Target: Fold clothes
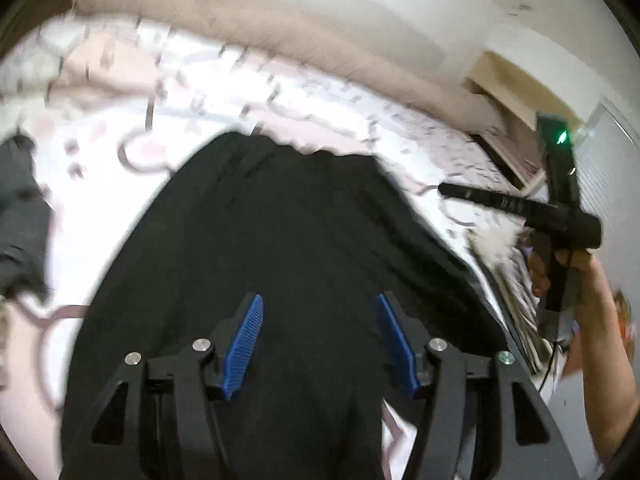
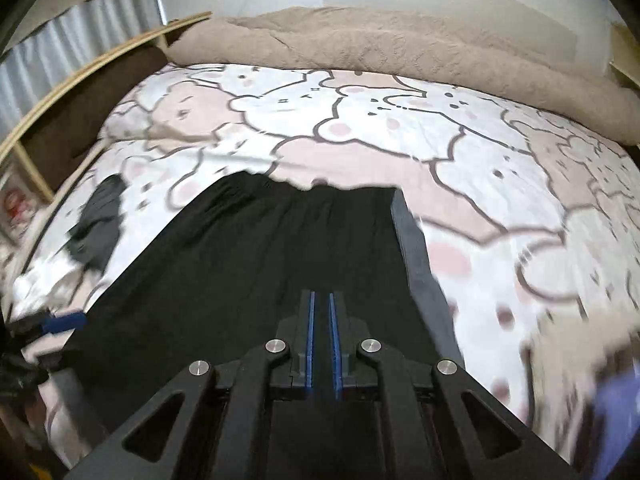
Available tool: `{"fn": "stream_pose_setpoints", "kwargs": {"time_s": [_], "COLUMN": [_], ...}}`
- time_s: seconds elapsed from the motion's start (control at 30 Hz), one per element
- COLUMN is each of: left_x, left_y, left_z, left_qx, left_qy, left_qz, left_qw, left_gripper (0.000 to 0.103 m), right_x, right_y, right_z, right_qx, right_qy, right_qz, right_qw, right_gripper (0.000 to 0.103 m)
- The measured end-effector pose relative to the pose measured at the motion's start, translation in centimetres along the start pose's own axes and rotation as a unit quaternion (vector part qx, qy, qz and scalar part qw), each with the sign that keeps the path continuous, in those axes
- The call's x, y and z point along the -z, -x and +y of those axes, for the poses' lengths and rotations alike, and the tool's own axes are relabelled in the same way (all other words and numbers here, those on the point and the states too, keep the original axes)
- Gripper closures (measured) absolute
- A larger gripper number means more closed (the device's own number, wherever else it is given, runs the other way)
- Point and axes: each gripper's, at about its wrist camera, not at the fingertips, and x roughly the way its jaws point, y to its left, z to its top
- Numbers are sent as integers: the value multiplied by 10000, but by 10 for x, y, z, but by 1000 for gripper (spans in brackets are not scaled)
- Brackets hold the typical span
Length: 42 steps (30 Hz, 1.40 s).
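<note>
A black garment (image 1: 280,220) lies spread flat on the bed, its gathered waistband at the far end. In the left wrist view my left gripper (image 1: 319,304) hovers over it, open, blue pads wide apart and not pressing the cloth. In the right wrist view my right gripper (image 2: 321,296) is over the same black garment (image 2: 260,260), pads shut with only a thin slit and no cloth seen between them. The garment's right edge stands slightly raised. My right gripper (image 1: 444,190) also shows at the right of the left wrist view, off the garment, held by a hand (image 1: 576,264).
The bed sheet (image 2: 400,128) has a bear and rabbit print. A beige blanket (image 2: 360,48) is bunched along the far side. A dark grey garment (image 2: 100,224) lies crumpled at the left. A wooden frame (image 2: 80,68) borders the bed's left side. Blurred fabric (image 2: 580,360) sits at the near right.
</note>
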Motion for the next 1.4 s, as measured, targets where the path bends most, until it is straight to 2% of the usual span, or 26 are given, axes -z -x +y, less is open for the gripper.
{"fn": "stream_pose_setpoints", "kwargs": {"time_s": [0.1, 0.17, 0.23, 0.37, 0.43, 0.53, 0.63, 0.7, 0.8, 0.9, 0.97, 1.03, 1.1, 1.2, 1.3, 1.4], "left_x": [2, 12, 21, 33, 42, 55, 55, 48, 26, 1, -9, -6, 6, 31, 55, 76], "left_y": [-56, -72, -75, -81, -81, -79, -67, -61, -50, -44, -35, -33, -32, -39, -44, -45], "left_z": [9, 1, -21, -53, -62, -69, -62, -55, -46, -38, -29, -34, -50, -78, -103, -123], "left_qx": [45, 1, -263, -416, -529, -768, -647, -462, -439, -495, -208, -32, -70, 51, 275, 464], "left_qy": [335, 227, -301, -983, -1313, -1729, -1630, -1409, -1123, -736, -358, -270, -580, -1035, -1368, -1508], "left_qz": [537, 680, 502, 438, 382, 307, 276, 266, 69, -132, -164, -127, -78, 117, 282, 403], "left_qw": [9980, 9974, 9979, 9933, 9892, 9815, 9841, 9886, 9927, 9960, 9990, 9996, 9983, 9945, 9898, 9867], "left_gripper": [44, 44, 43, 34, 34, 34, 34, 34, 34, 33, 33, 33, 33, 33, 33, 33], "right_x": [-23, -30, -33, -35, -35, -41, -41, -37, -26, -5, 10, 35, 60, 94, 118, 136], "right_y": [-46, -76, -103, -140, -144, -139, -123, -97, -61, -44, -46, -52, -58, -45, -19, 9], "right_z": [-11, -19, -28, -63, -89, -118, -137, -131, -114, -77, -54, -36, -28, -45, -75, -96], "right_qx": [99, 169, 424, 1189, 971, 1155, 1246, 916, 391, -125, -305, -229, -2, 320, 741, 812], "right_qy": [-209, -358, -425, -559, -925, -1342, -1470, -1433, -1228, -767, -424, -99, 149, 198, -7, -430], "right_qz": [237, 451, 664, 809, 750, 696, 708, 481, 227, 250, 357, 619, 856, 726, 772, 788], "right_qw": [9995, 9982, 9960, 9880, 9881, 9817, 9787, 9843, 9914, 9967, 9980, 9978, 9962, 9966, 9943, 9926], "right_gripper": [96, 96, 96, 96, 96, 96, 96, 96, 96, 96, 96, 96, 96, 96, 96, 96]}}
